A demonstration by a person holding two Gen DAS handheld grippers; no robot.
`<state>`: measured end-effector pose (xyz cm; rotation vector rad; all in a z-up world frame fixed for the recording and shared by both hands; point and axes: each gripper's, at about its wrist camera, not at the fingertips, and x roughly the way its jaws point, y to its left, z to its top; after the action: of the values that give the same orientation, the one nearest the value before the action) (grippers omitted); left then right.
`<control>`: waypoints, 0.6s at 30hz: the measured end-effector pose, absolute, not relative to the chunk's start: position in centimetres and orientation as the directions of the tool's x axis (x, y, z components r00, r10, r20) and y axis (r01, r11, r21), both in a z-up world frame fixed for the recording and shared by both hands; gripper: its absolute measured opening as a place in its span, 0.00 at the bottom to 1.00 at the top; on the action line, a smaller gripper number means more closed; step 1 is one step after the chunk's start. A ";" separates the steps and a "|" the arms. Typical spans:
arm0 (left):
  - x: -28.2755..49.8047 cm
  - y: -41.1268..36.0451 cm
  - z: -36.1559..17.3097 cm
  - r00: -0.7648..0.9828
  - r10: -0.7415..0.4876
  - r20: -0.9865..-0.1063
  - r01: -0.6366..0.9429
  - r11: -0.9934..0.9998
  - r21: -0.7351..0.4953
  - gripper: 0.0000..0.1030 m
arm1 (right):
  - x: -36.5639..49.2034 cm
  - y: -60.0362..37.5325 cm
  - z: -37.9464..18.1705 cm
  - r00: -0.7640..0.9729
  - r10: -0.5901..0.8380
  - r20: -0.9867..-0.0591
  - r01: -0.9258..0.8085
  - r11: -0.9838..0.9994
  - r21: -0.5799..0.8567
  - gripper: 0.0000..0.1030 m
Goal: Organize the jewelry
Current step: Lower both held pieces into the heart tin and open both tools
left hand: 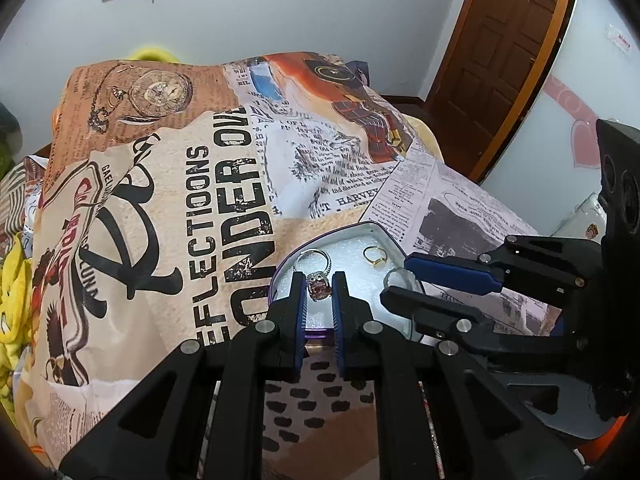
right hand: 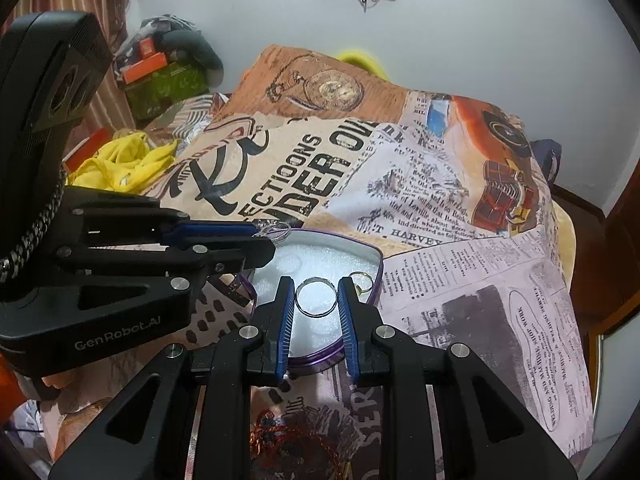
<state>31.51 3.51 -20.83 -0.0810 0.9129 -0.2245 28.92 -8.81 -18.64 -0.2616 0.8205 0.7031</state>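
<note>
A heart-shaped tin with a purple rim and white foam lining lies on the printed blanket. A gold ring rests on the foam at its far side. My left gripper is shut on a silver ring with a pink stone, held over the tin's near-left part. My right gripper is shut on a plain silver ring, held upright over the foam. The two grippers are side by side.
The blanket with newspaper print covers a bed. Yellow cloth and stacked boxes lie at the left. A brown door stands at the right. A red-and-gold beaded piece lies on the blanket below my right gripper.
</note>
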 end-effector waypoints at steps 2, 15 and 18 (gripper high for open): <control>31.6 3.5 -20.9 0.592 -0.218 -0.775 0.157 0.975 -0.154 0.10 | 29.2 -8.8 -18.8 0.463 0.470 -0.752 -0.663 0.746 0.058 0.19; 31.4 3.9 -20.6 0.609 -0.213 -0.764 0.147 0.977 -0.155 0.10 | 29.5 -8.5 -19.2 0.461 0.453 -0.763 -0.660 0.749 0.046 0.20; 31.0 4.0 -20.1 0.618 -0.208 -0.758 0.144 0.978 -0.151 0.10 | 29.6 -8.6 -19.2 0.456 0.448 -0.769 -0.657 0.752 0.049 0.20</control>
<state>30.99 3.97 -20.08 -0.0780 0.8814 -0.2029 29.61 -8.60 -19.21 -0.2720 0.8568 0.6918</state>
